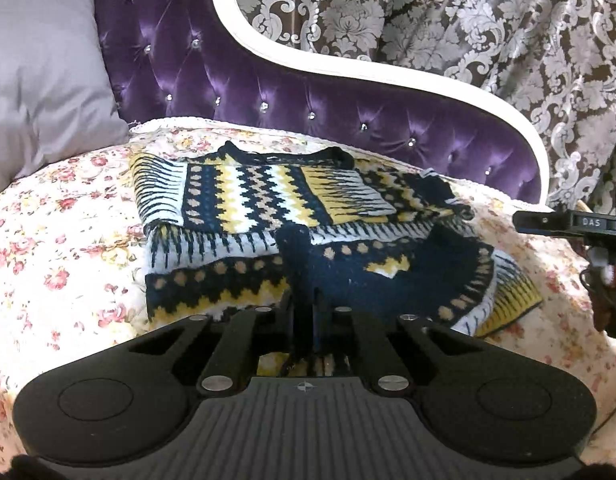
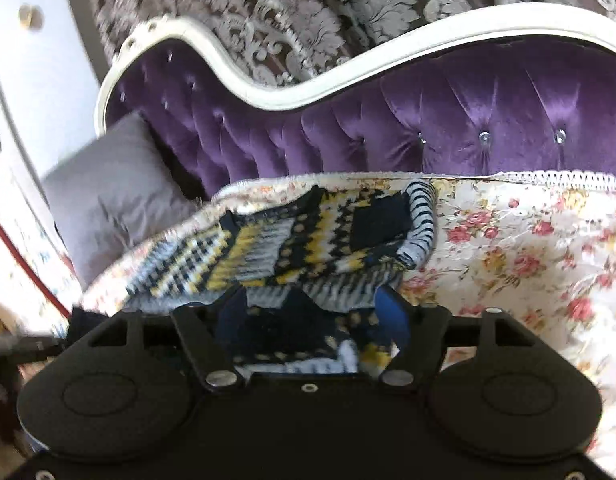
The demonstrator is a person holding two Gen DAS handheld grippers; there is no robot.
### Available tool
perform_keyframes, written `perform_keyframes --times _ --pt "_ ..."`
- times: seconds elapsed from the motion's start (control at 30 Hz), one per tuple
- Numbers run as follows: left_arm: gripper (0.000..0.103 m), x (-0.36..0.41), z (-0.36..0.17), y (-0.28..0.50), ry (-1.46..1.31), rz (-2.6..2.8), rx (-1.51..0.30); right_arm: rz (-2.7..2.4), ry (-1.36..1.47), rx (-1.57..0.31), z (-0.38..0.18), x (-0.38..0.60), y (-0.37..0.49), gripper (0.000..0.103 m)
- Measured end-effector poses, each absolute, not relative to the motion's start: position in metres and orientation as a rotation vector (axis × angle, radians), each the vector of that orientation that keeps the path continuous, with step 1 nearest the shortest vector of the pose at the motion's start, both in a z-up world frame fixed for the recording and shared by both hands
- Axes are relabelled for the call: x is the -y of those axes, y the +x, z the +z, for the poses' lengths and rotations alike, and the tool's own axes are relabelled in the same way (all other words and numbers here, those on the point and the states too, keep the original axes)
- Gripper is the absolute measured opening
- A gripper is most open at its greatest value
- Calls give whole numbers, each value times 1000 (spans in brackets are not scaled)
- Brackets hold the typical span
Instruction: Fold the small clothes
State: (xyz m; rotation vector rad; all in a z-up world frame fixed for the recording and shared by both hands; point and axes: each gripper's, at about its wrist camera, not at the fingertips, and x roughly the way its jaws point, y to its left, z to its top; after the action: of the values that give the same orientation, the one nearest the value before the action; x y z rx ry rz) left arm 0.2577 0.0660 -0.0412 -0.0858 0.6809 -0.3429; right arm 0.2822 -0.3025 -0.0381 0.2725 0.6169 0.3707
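Note:
A knitted sweater [image 1: 267, 208] in navy, yellow and white zigzag bands lies partly folded on a floral bedspread [image 1: 67, 208]. My left gripper [image 1: 305, 304] is shut on a navy fold of the sweater's near hem, which rises between the fingers. In the right wrist view the sweater [image 2: 308, 236] lies bunched ahead. My right gripper [image 2: 308, 320] is open, its blue-padded fingers [image 2: 392, 308] apart with sweater fabric lying loose between them. The right gripper [image 1: 564, 222] also shows in the left wrist view at the right edge.
A purple tufted headboard [image 1: 267, 80] with a white frame runs behind the bed. A grey pillow [image 1: 39, 80] leans at the left. Patterned curtains [image 1: 468, 20] hang behind. A white cabinet [image 2: 39, 80] stands at the left in the right wrist view.

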Motion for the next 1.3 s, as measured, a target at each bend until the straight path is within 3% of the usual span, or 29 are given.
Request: perform_keyframes --times 0.37,0.5,0.57,0.63,0.67,0.7,1.03,1.3 --pt "11 -66 -66 272 -97 -364 -778 542 88 -748 -70 270 333 75" --pt "19 -64 -71 281 -118 -370 -796 560 28 -759 -80 258 333 65" --pt "25 -62 -72 284 -123 -366 -797 564 33 -742 -79 256 331 54" --pt "23 -61 -72 286 -132 -375 -796 548 24 -728 -77 256 327 34" --pt "13 -62 -70 284 -142 -378 -781 541 15 -720 -76 255 325 27" --pt "6 -63 -68 281 -152 -373 -758 543 15 -712 -74 254 323 14" --pt "5 -66 -20 260 -60 -354 -591 479 66 -545 -21 264 283 12" --pt "5 -70 34 304 39 -351 -457 429 74 -450 22 265 308 11"
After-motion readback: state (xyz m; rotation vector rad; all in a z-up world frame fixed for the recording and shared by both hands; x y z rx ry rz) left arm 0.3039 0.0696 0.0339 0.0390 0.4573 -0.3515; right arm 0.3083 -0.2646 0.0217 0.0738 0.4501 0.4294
